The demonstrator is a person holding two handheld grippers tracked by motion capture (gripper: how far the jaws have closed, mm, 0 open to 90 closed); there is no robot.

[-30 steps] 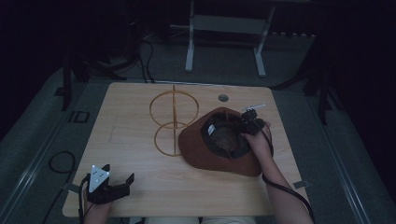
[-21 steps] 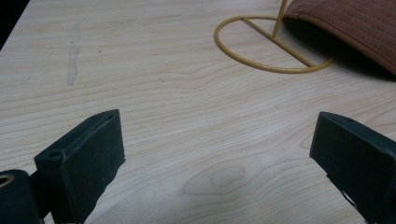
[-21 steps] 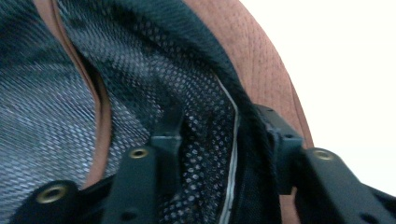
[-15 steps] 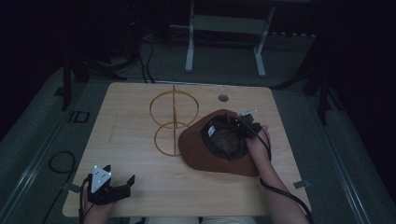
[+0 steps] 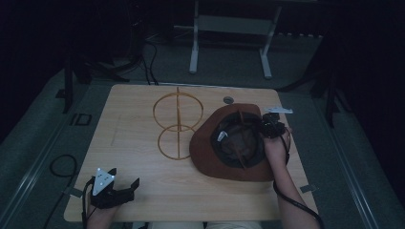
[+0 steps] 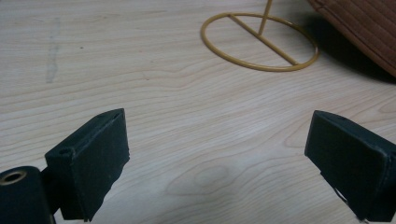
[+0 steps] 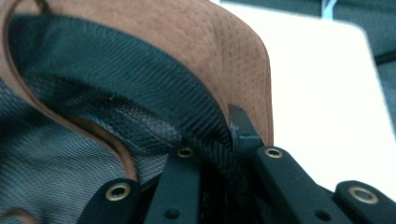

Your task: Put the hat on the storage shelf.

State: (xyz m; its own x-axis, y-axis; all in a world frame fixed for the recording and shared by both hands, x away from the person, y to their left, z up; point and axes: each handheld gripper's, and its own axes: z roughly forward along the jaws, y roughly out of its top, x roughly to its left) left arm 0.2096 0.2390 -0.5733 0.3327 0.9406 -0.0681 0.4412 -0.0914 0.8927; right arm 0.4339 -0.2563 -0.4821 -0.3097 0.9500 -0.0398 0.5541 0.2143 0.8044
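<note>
At the near left corner of the wooden bench (image 5: pixel 138 119), the left hand-held gripper (image 5: pixel 125 188) rests low over the surface, its two black jaws spread wide apart with nothing but bare wood grain between them; the grey three-cornered plate sits on its top and the person's hand grips it from the bench's near edge. In the left gripper view that same left hand-held gripper (image 6: pixel 219 154) looks across open wood toward the flat ring base of a gold wire stand (image 6: pixel 260 41), with the brown hat's stitched brim (image 6: pixel 362 28) entering at the upper right just beyond the ring. Farther in and to the right, the brown hat (image 5: pixel 210 152) lies upside down on the bench, its dark lining and a thin brown cord facing up, its brim's left edge touching or just overlapping the stand's lower ring. The right hand-held gripper (image 5: pixel 267 126) is at the hat's far right rim, held by the person's right hand (image 5: pixel 276 148), a cable trailing back along the forearm. In the right gripper view the right hand-held gripper (image 7: pixel 229 140) has its jaws pressed together on the hat's edge, pinching the black inner band against the brown suede outer wall (image 7: pixel 187 37). The gold wire stand (image 5: pixel 177 125) stands left of the hat. Beyond it, near the far edge, is a small round grey disc (image 5: pixel 228 99).
</note>
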